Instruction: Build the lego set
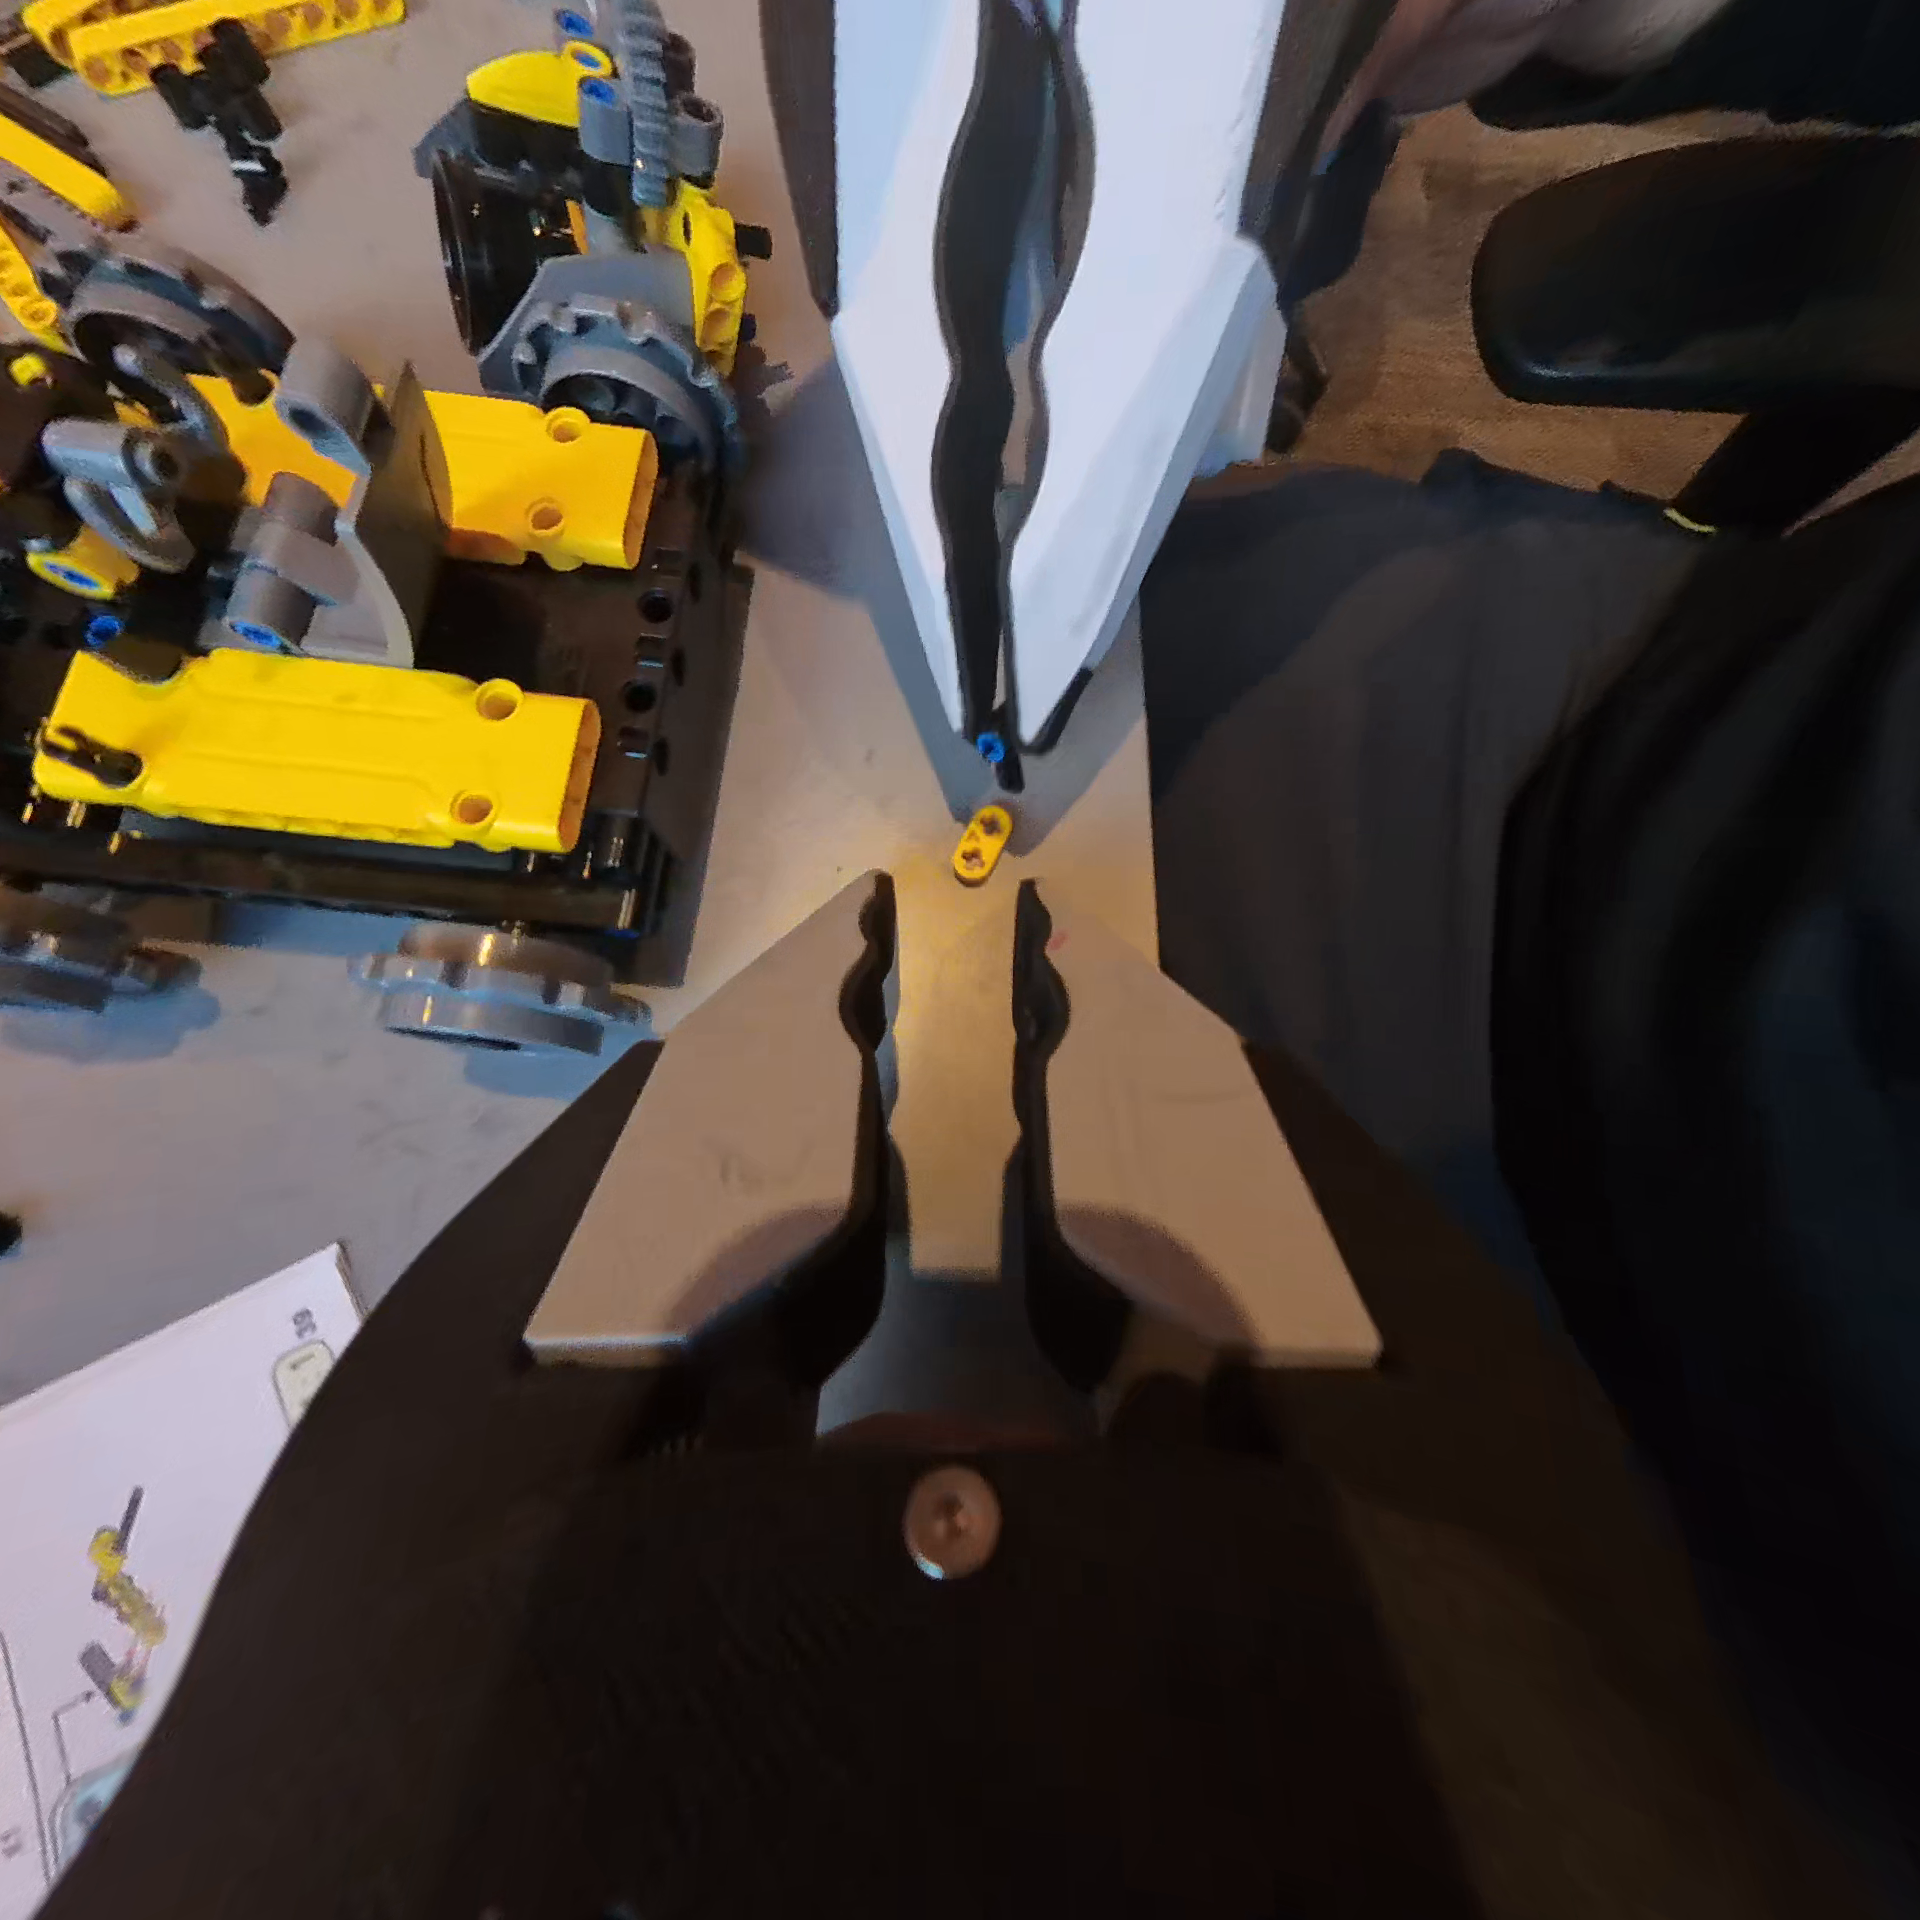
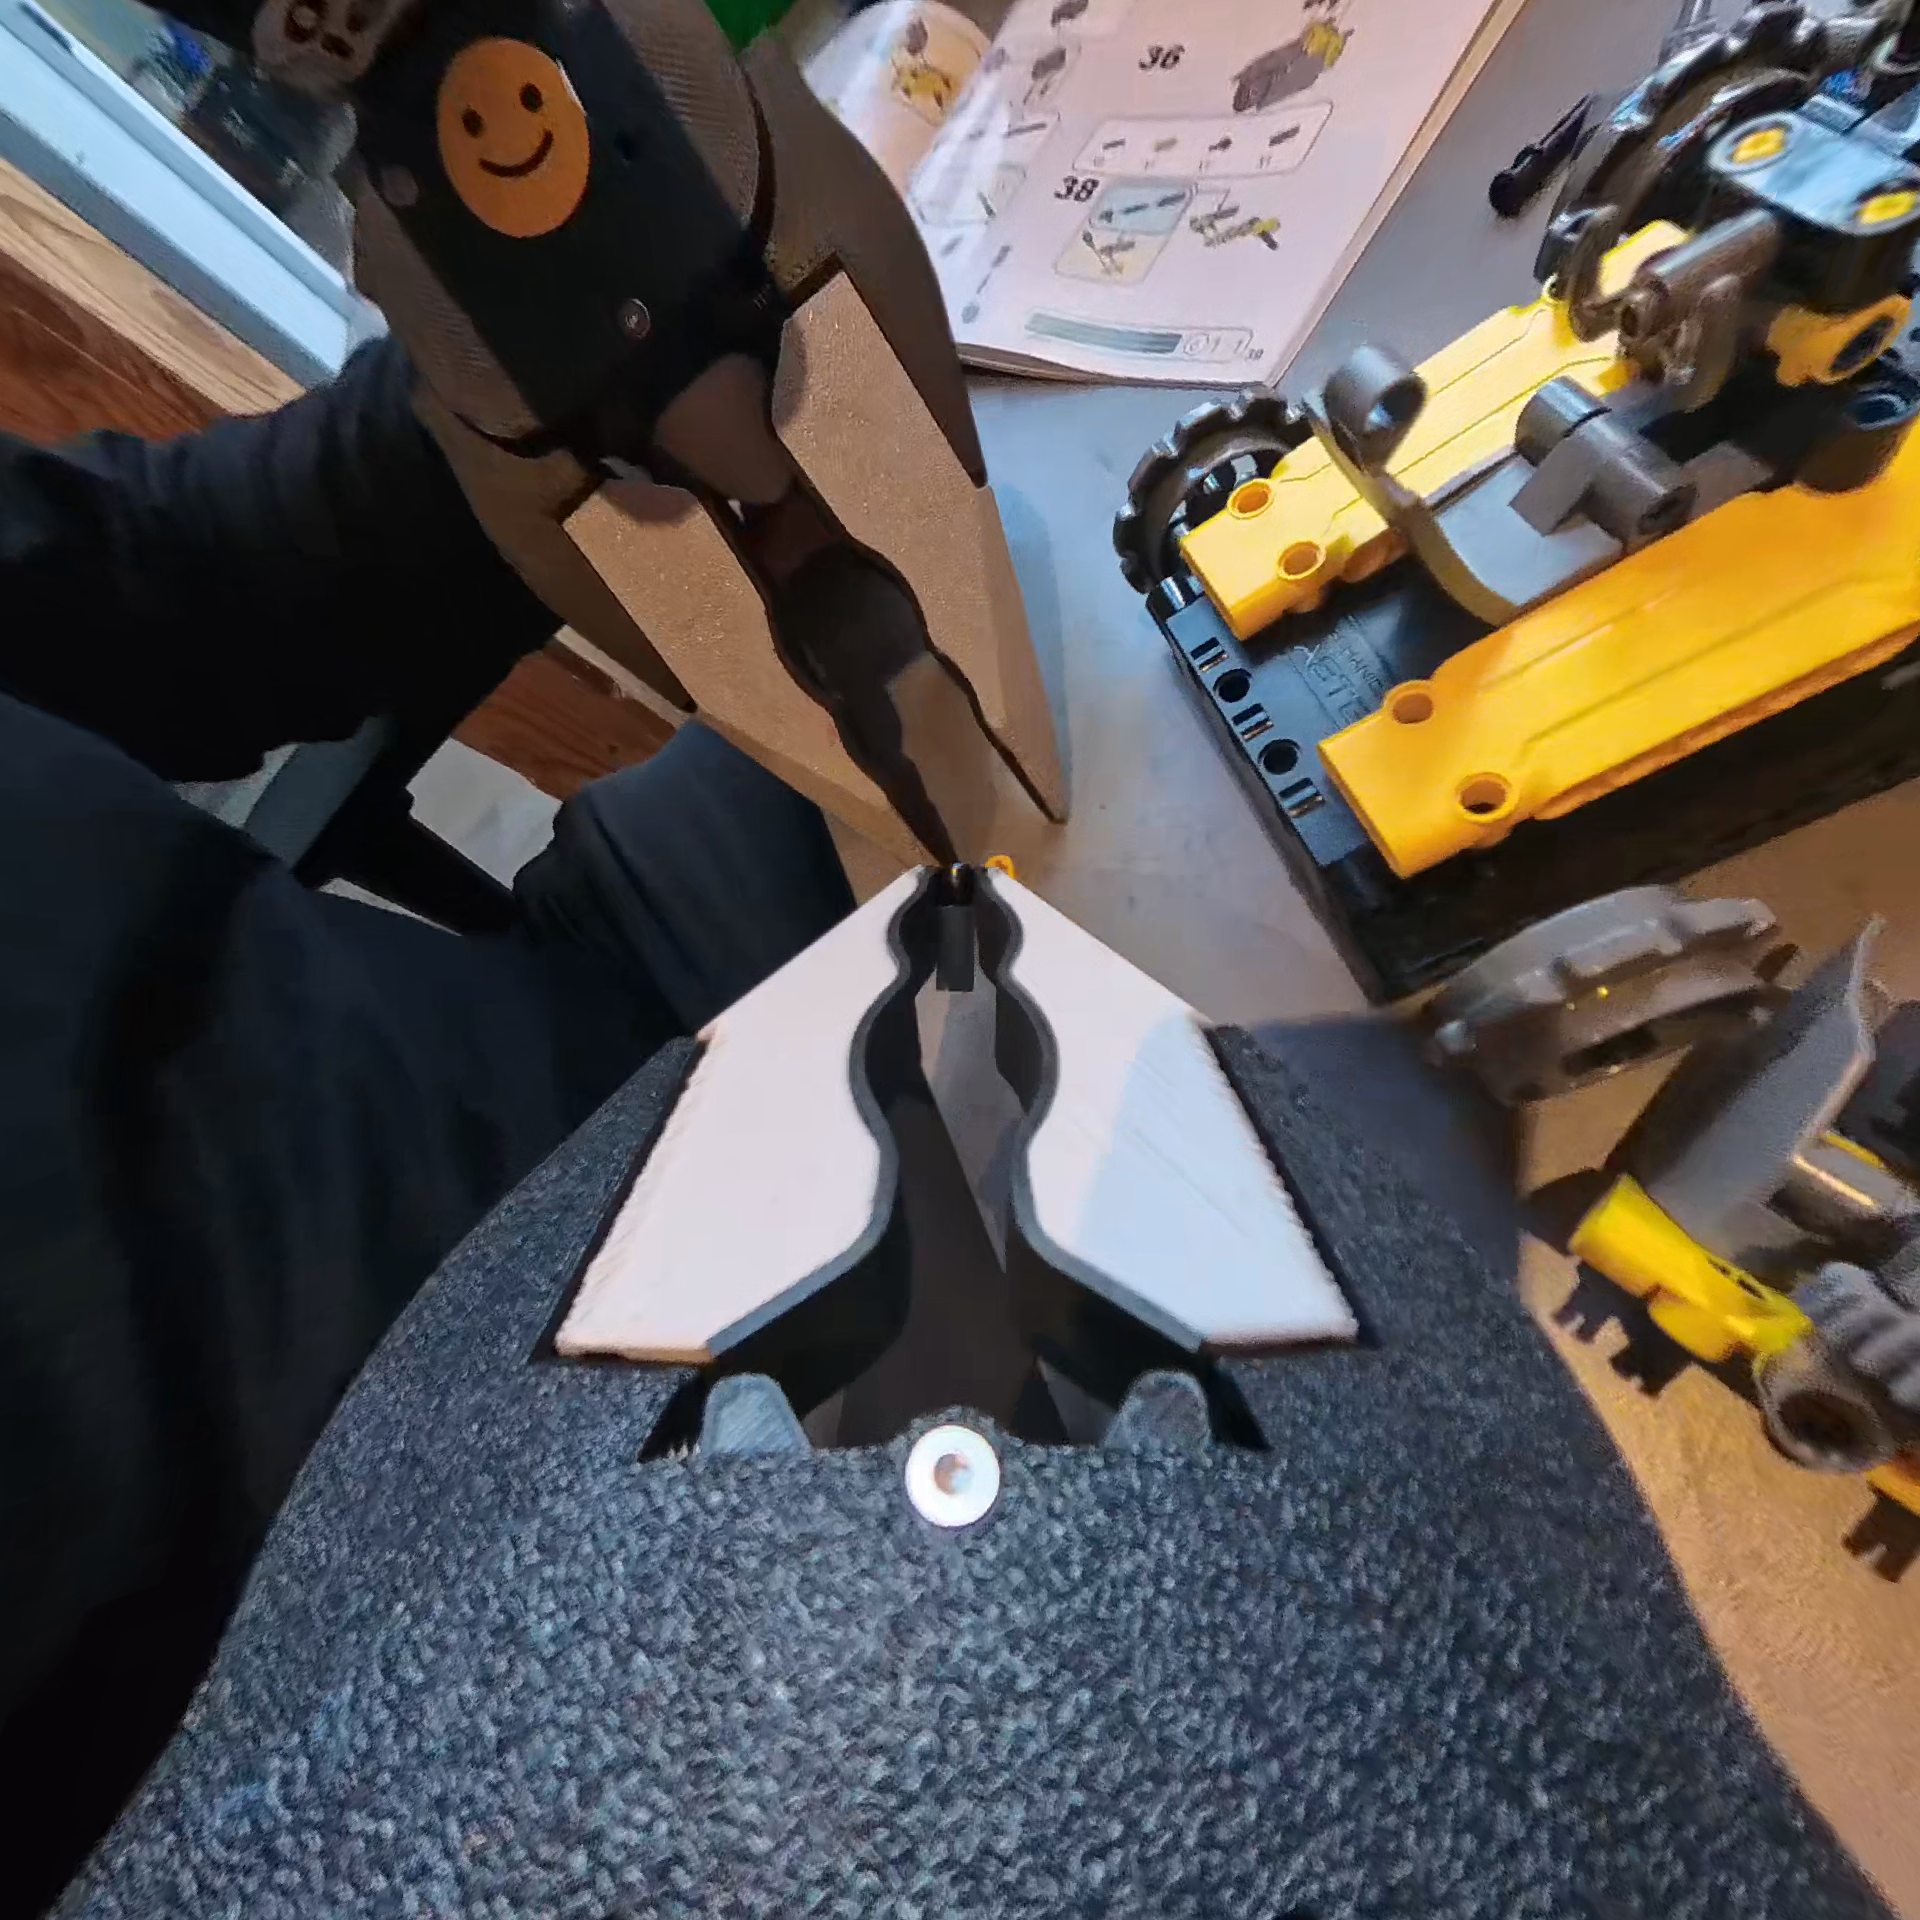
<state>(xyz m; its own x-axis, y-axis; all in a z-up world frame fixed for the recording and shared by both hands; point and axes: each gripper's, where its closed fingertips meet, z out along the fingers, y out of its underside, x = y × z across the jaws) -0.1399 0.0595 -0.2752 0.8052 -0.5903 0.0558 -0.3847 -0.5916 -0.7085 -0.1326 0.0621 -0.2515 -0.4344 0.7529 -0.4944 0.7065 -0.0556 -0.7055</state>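
My left gripper (image 1: 951, 894) has a bare strip of grey table (image 1: 312, 1143) ahead, but it is narrow: the right gripper (image 1: 997, 748) closes it off from the front, a small yellow link (image 1: 982, 829) lies between the tips, and the yellow-and-black brick vehicle (image 1: 312, 727) walls the left. The table edge drops away on the right. An open instruction booklet (image 2: 1143, 187) covers the ground beyond.

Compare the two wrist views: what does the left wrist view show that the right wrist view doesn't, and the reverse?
Only the left wrist view shows the small yellow two-hole piece whole on the grey table, ahead of the open left gripper. Only the right wrist view shows the smiley sticker on the left gripper. Both show the right gripper shut on a black pin, the yellow model and the booklet.
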